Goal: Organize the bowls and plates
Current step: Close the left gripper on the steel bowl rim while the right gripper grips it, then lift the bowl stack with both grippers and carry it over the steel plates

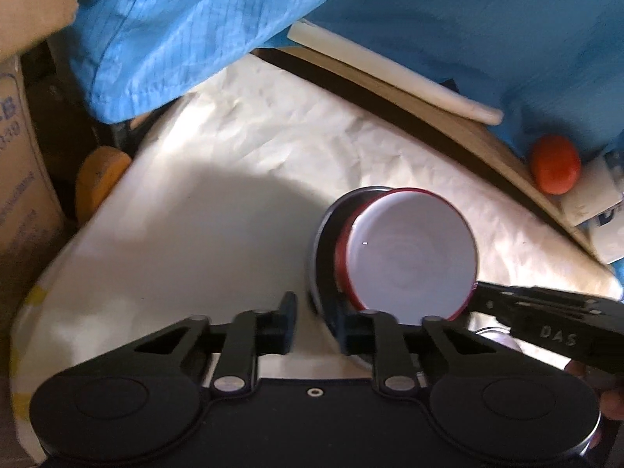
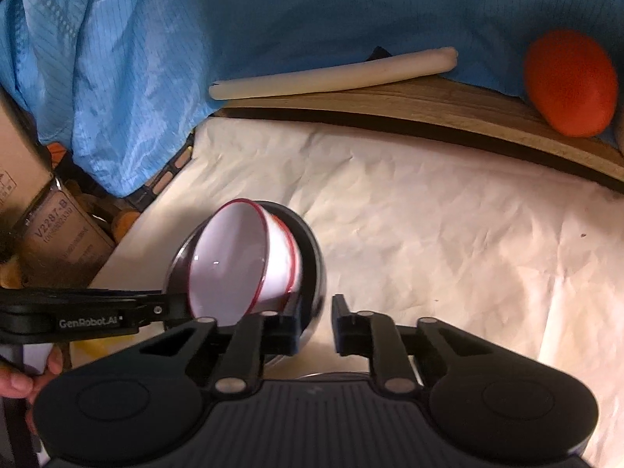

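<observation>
A creased cream cloth [image 1: 234,156] covers the table and fills most of both wrist views. Blue fabric [image 1: 175,39], ribbed with a fine grid (a person's garment, by the look of it), hangs across the top from 10 to 2 o'clock. A curved wooden board [image 2: 429,97] edges the cloth on its far side. Printed cardboard boxes [image 2: 66,234] stand off the table at 9 o'clock in the right wrist view.

The left gripper [image 1: 316,306] sits at 6 o'clock in its own view. Its tongs are narrow and closed on the wall of the dark bowl [image 1: 325,241], which passes up between the two fingers. The right gripper [image 2: 315,310], likewise at 6 o'clock in its view, is also narrow and clamped on the dark bowl's wall, with one finger inside the bowl and one outside. Each gripper reaches into the other's view from the side, so they hold opposite parts of the rim.

The dark bowl is tipped up on its side over the cloth, just ahead of both grippers. Nested inside it, and tilted too, is the white bowl [image 1: 409,257] with a red rim; its open mouth faces the left gripper.

An orange rounded object [image 2: 569,82] rests on the board at 2 o'clock. A pale rod [image 2: 331,74] lies along the board at 12 o'clock. Fingertips [image 2: 15,382] show at 8 o'clock.
</observation>
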Available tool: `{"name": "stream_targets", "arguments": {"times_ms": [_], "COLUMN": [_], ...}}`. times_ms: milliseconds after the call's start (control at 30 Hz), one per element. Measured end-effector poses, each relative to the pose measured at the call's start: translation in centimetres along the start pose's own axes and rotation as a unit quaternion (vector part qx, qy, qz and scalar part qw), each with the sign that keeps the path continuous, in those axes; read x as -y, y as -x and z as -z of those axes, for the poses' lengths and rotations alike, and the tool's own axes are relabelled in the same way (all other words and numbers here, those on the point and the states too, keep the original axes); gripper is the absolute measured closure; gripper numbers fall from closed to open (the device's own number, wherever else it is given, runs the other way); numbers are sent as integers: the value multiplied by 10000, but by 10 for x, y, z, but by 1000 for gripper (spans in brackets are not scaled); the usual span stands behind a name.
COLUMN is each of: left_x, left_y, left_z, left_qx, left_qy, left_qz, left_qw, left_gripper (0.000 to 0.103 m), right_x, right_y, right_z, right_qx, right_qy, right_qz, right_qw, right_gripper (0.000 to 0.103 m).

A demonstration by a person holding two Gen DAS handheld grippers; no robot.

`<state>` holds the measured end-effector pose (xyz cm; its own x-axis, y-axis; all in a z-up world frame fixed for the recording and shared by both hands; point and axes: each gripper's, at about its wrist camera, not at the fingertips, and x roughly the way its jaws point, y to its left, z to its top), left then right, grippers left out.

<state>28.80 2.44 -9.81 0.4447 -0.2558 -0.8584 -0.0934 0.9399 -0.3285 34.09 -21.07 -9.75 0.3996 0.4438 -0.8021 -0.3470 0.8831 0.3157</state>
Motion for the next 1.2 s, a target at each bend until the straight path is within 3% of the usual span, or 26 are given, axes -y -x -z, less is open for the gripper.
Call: {"name": "stream_targets", "arguments": {"times_ms": [600,1200], "left_x": [8,57], "left_y": [9,8], "left_z": [0,2], "left_qx": [150,65], "left_qy": [-77,-814], "left_qz": [54,495], "left_qw": [9998,9954], "left_gripper": [89,89], "right_x": [-2,24], "right_y": [17,66], "right_z": [7,35], "right_qx": [402,868], "right_qy": [-55,-621], "right_qz": [186,620], "right_qw": [9990,9924], "right_gripper": [92,92]}}
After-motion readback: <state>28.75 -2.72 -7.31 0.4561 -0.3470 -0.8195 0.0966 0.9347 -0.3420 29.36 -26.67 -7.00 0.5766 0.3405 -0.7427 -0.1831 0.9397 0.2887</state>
